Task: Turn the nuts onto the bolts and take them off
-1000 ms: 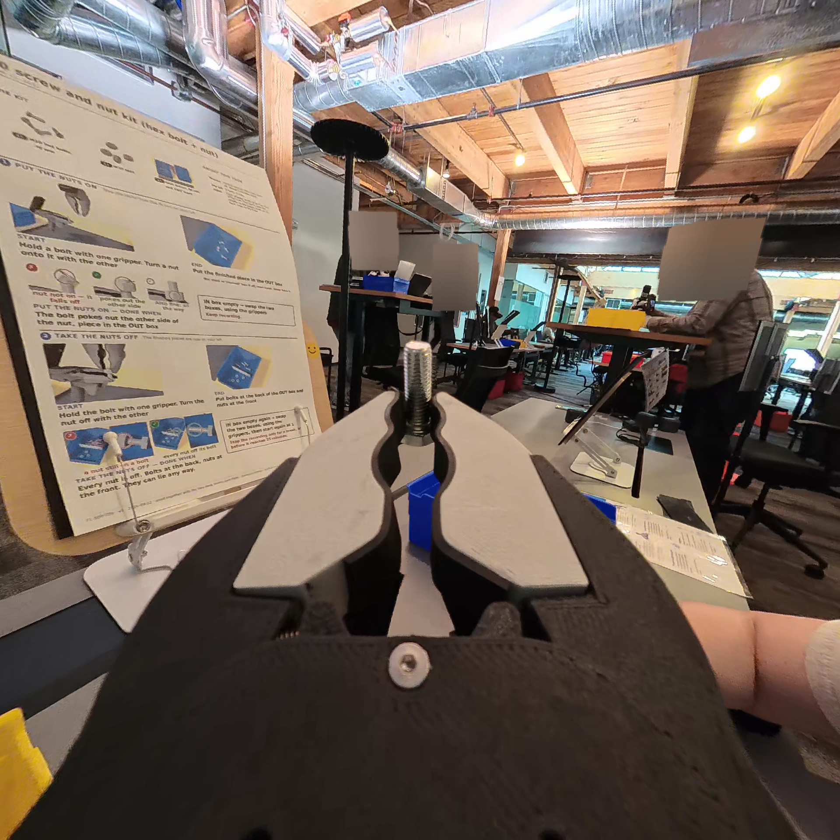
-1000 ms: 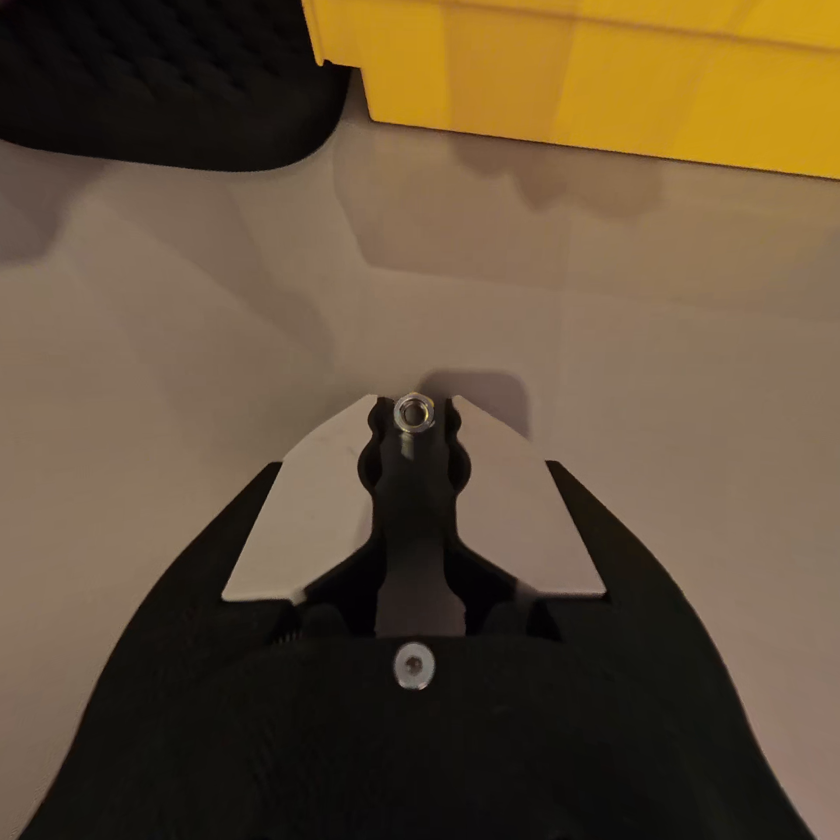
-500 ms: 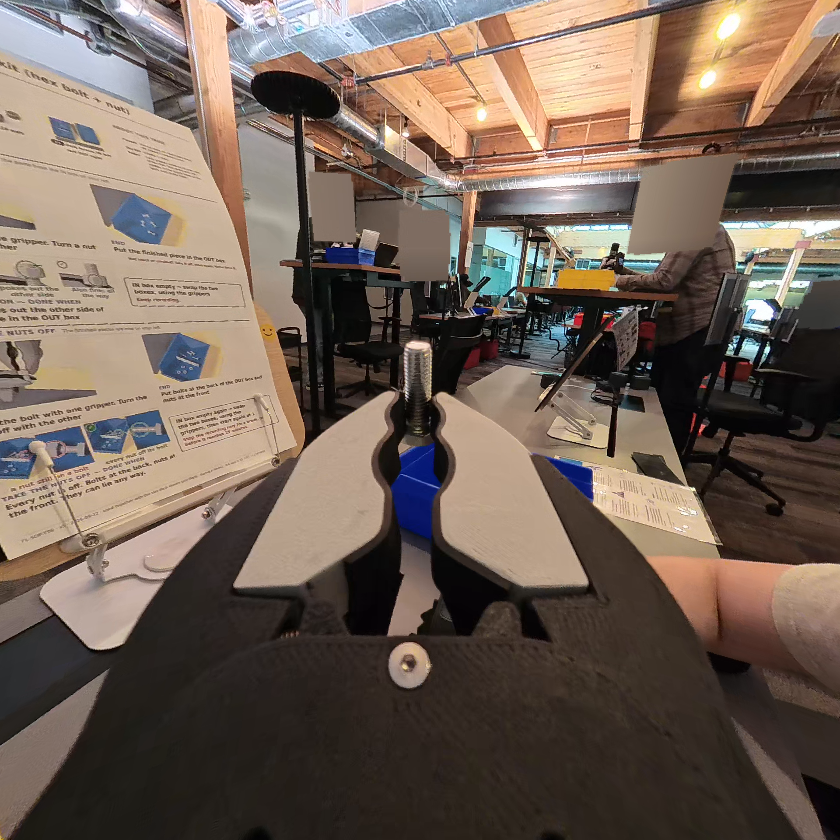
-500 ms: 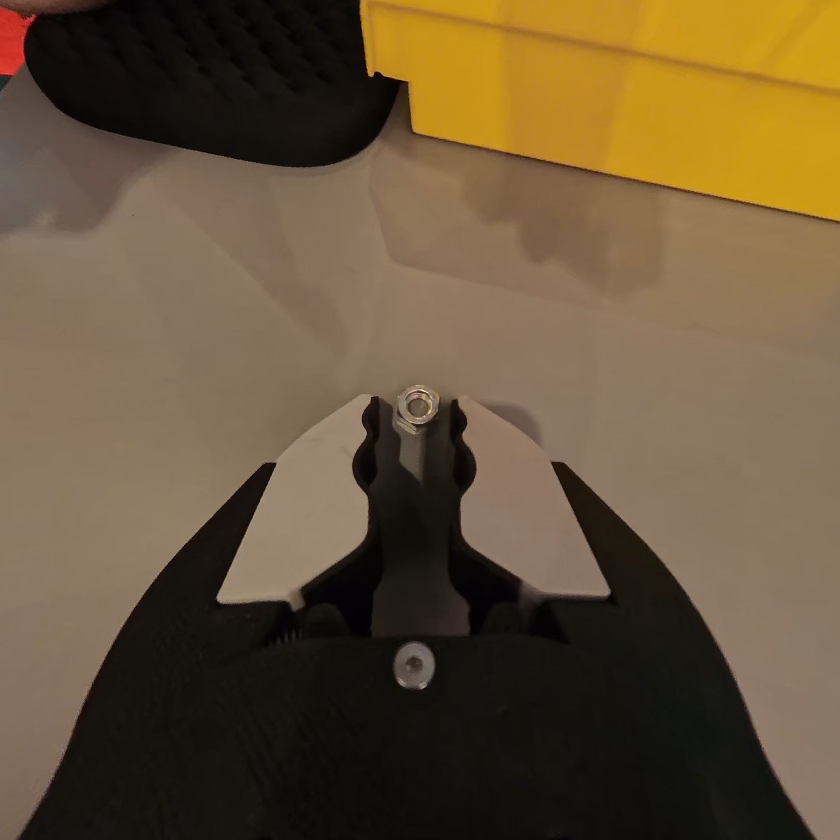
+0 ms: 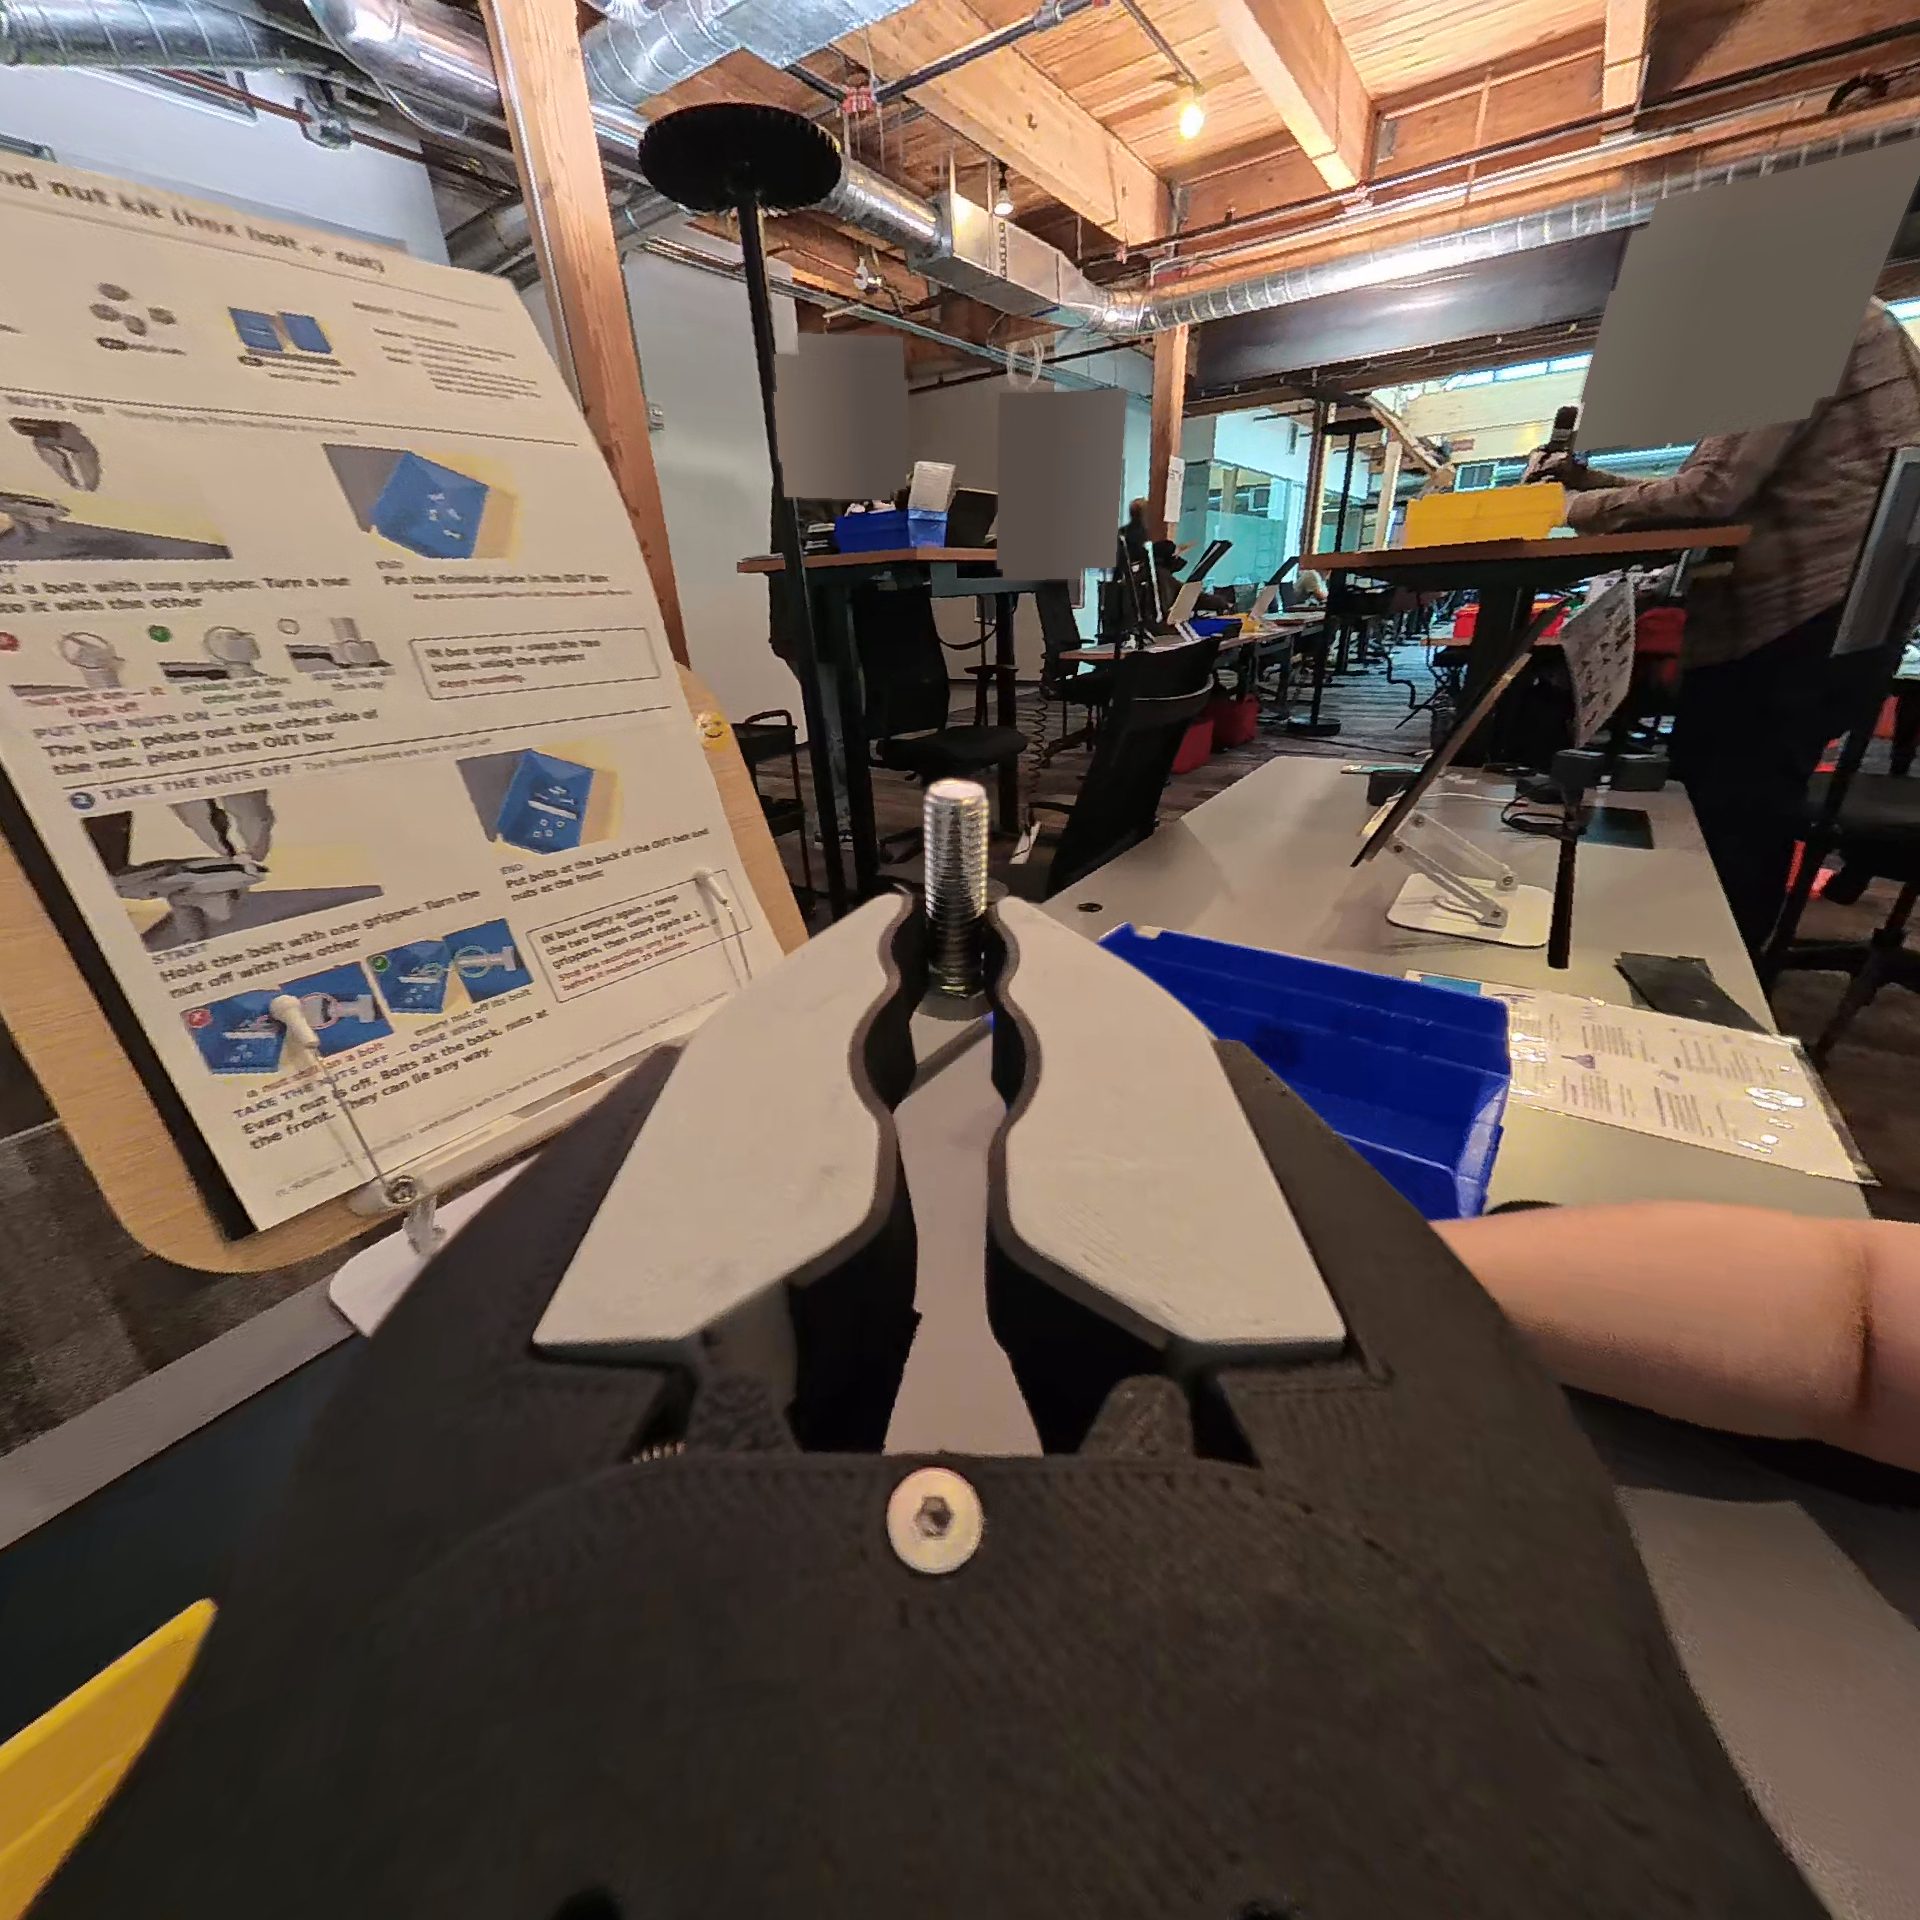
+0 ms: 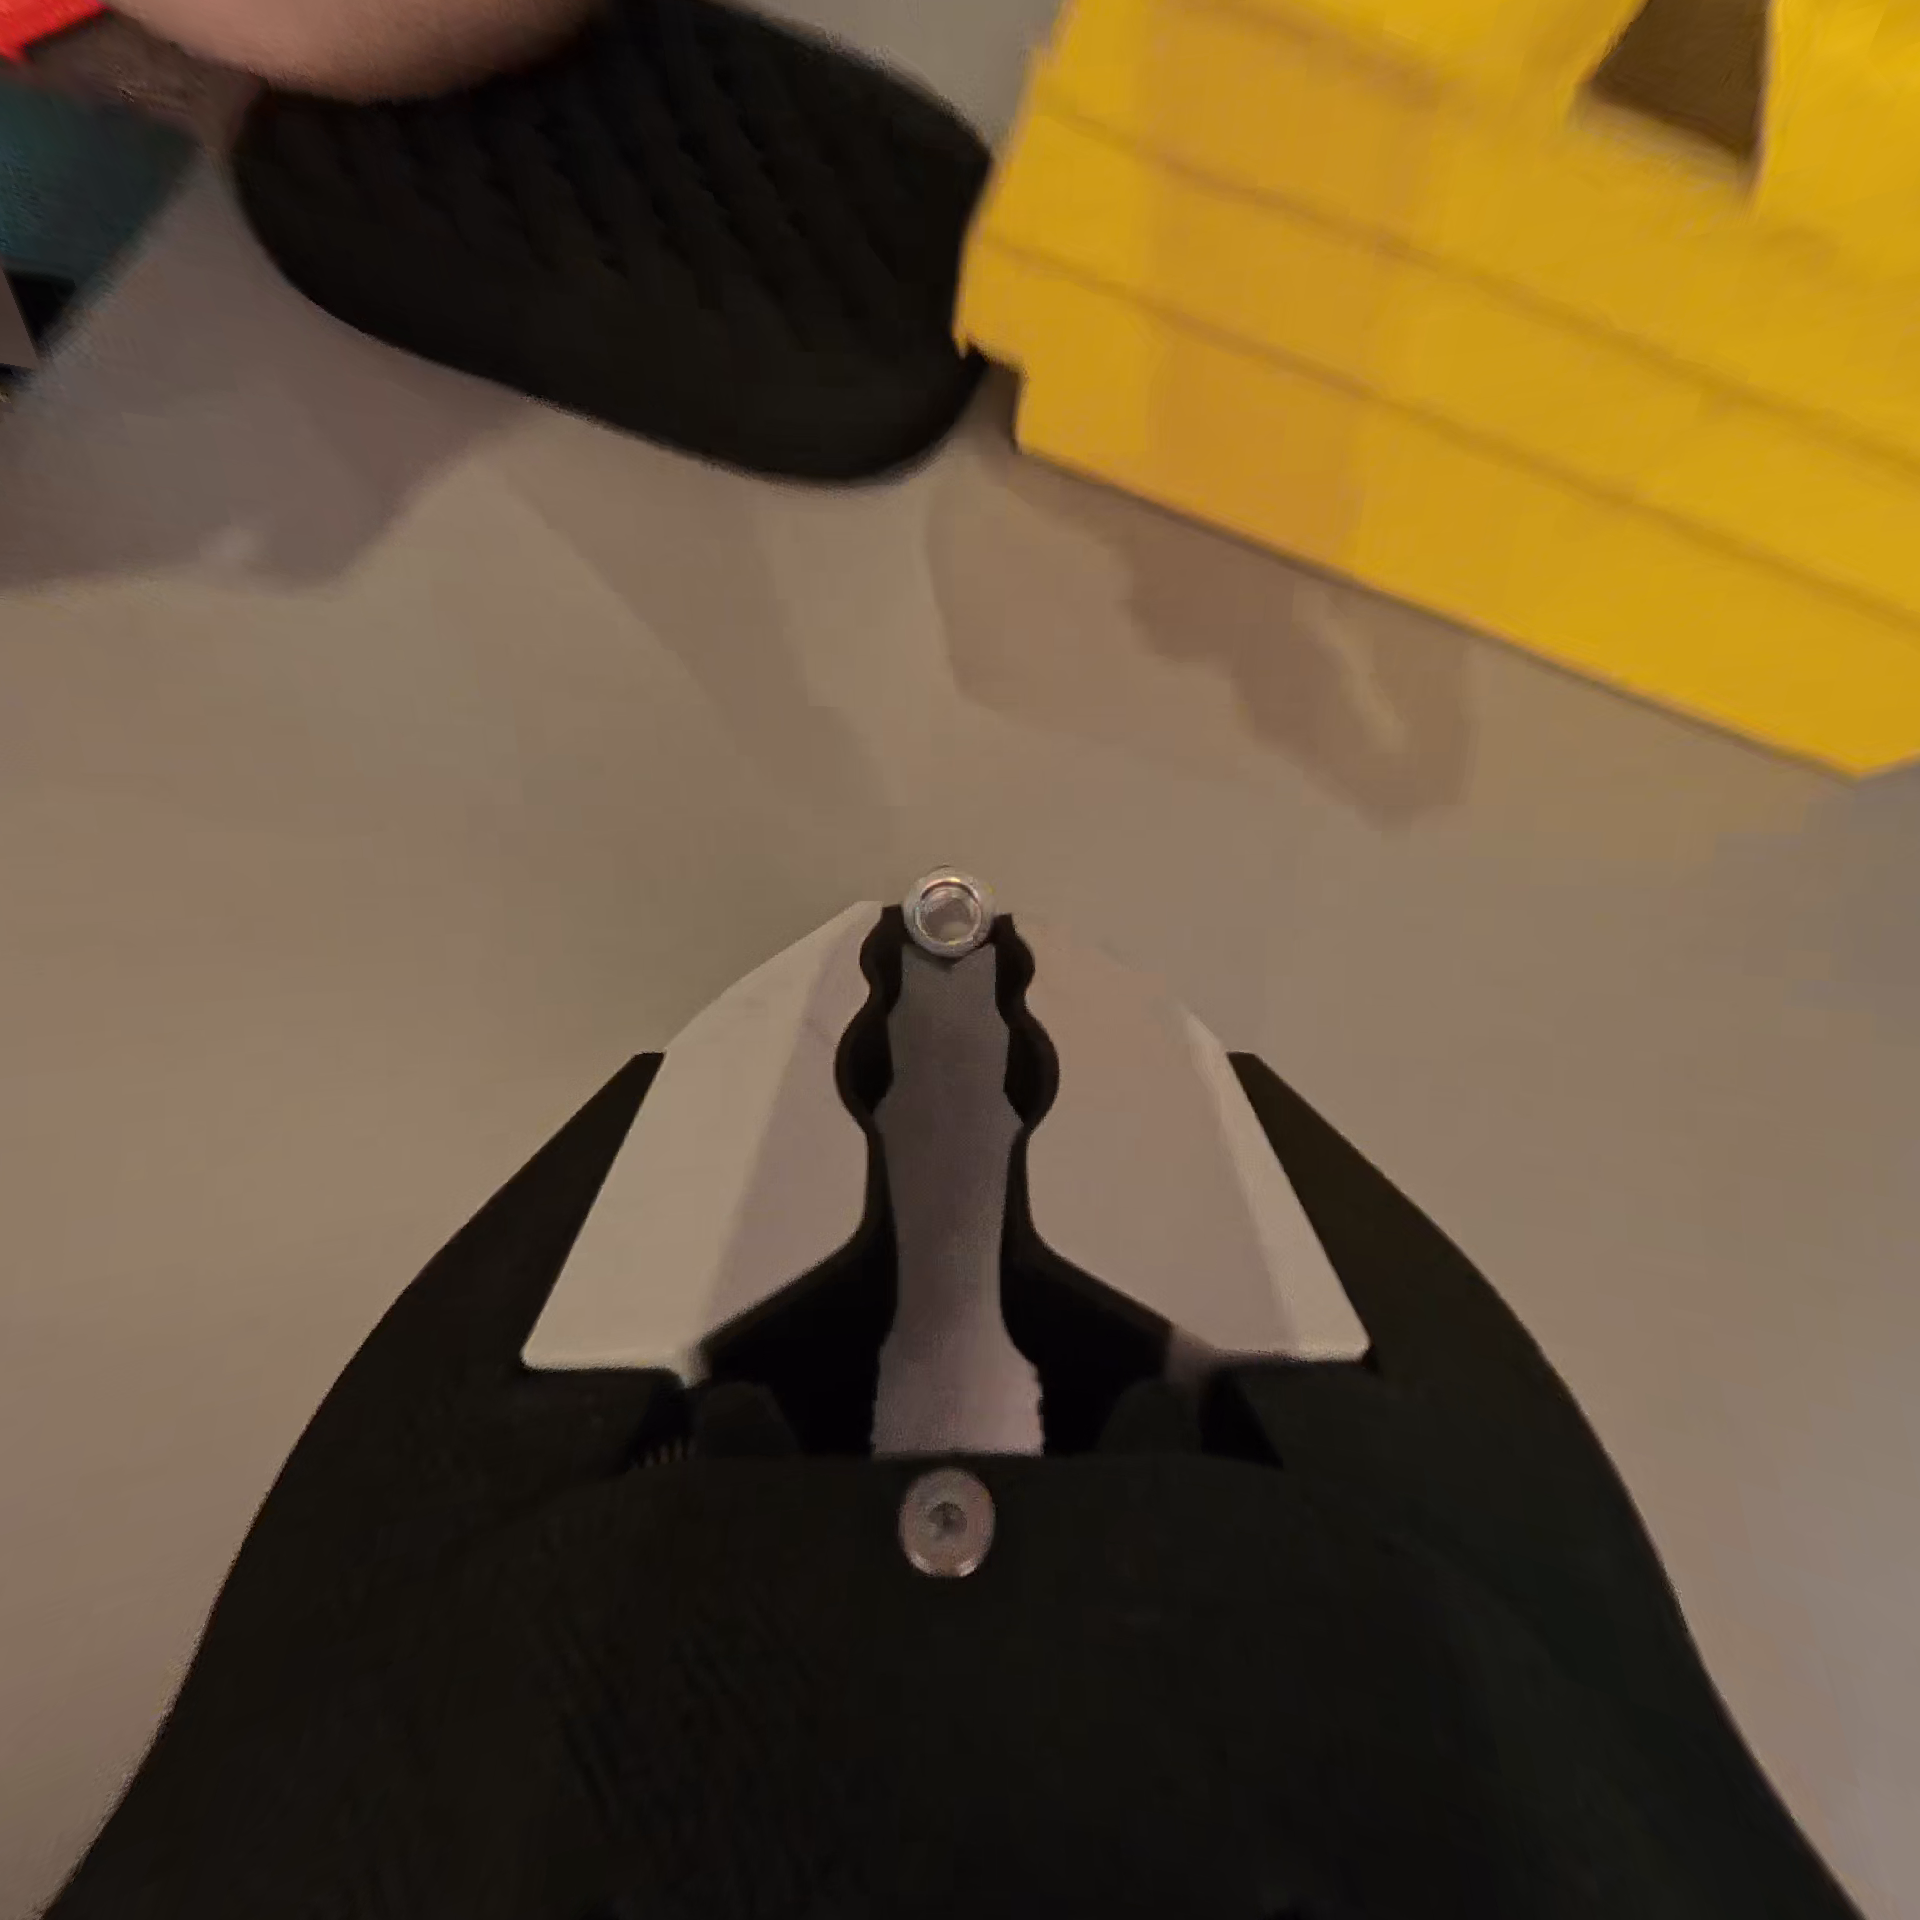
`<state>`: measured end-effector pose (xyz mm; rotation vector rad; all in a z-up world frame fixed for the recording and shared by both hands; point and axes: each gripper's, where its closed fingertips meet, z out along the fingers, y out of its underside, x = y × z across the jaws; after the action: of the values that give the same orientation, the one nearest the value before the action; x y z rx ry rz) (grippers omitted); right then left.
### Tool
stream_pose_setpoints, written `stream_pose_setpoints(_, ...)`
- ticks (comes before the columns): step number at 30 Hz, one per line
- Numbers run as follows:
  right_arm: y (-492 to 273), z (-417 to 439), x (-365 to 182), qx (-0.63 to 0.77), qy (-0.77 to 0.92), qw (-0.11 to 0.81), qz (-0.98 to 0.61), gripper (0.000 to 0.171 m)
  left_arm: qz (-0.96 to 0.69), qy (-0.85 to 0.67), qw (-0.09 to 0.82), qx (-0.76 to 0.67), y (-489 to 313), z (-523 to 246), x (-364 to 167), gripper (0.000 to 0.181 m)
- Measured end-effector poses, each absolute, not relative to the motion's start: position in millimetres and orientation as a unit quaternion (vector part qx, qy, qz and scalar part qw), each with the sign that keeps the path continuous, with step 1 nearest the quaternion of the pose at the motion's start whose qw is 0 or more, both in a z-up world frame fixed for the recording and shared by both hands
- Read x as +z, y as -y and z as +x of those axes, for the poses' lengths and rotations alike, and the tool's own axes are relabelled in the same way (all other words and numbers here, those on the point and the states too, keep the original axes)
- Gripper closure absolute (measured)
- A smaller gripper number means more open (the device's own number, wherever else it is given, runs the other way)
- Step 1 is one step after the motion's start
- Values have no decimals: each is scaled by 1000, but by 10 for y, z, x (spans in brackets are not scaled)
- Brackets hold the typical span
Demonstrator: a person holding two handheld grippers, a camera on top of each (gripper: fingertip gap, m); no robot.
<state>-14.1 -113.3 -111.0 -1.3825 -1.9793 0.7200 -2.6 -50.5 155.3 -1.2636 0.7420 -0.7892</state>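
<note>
My left gripper [image 5: 954, 940] is shut on a silver bolt [image 5: 956, 862]. The bolt stands upright between the fingertips, its threaded end pointing up and its head hidden below. My right gripper [image 6: 948, 928] is shut on a small silver nut [image 6: 948, 916], held at the very fingertips with its hole facing the camera, above the grey table [image 6: 416, 831]. The bolt and the nut are apart, each in its own view.
A blue bin [image 5: 1340, 1049] sits on the table behind the left gripper. An instruction sheet on a stand [image 5: 312, 675] is at the left. A forearm [image 5: 1704, 1340] reaches in from the right. A yellow bin [image 6: 1455, 364] and the black back of the other gripper [image 6: 613, 239] lie beyond the right gripper.
The left gripper has swung with the bolt, so the sheet and the blue bin show more. The right gripper has pulled back and tilted up with the nut; the yellow bin and black gripper show more.
</note>
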Motion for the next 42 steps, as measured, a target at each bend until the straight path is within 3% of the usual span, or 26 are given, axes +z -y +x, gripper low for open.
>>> stream_pose_setpoints(6, 1532, 82, 347, 360, 703, 441, -427, 153, -602, -365, 612, -359, 309, 270, 1064, 172)
stream_pose_setpoints(11, 1070, 646, 1186, 349, 551, 579, -489, 153, -613, -403, 586, -345, 218, 749, 404, 172)
stream_pose_setpoints(16, 457, 979, 708, 277, 523, 519, -617, 153, -574, -428, 590, -373, 320, 1051, -79, 172)
stream_pose_setpoints(21, 423, 930, 210, 292, 575, 429, -633, 153, -555, -454, 587, -376, 372, 1058, -90, 172)
stream_pose_setpoints(30, 584, 911, 127, 247, 634, 416, -604, 153, -531, -528, 546, -375, 545, 1088, -146, 172)
stream_pose_setpoints(42, 1223, 1053, -111, 237, 761, 305, -521, 153, -461, -671, 389, -431, 1224, 1177, -383, 172)
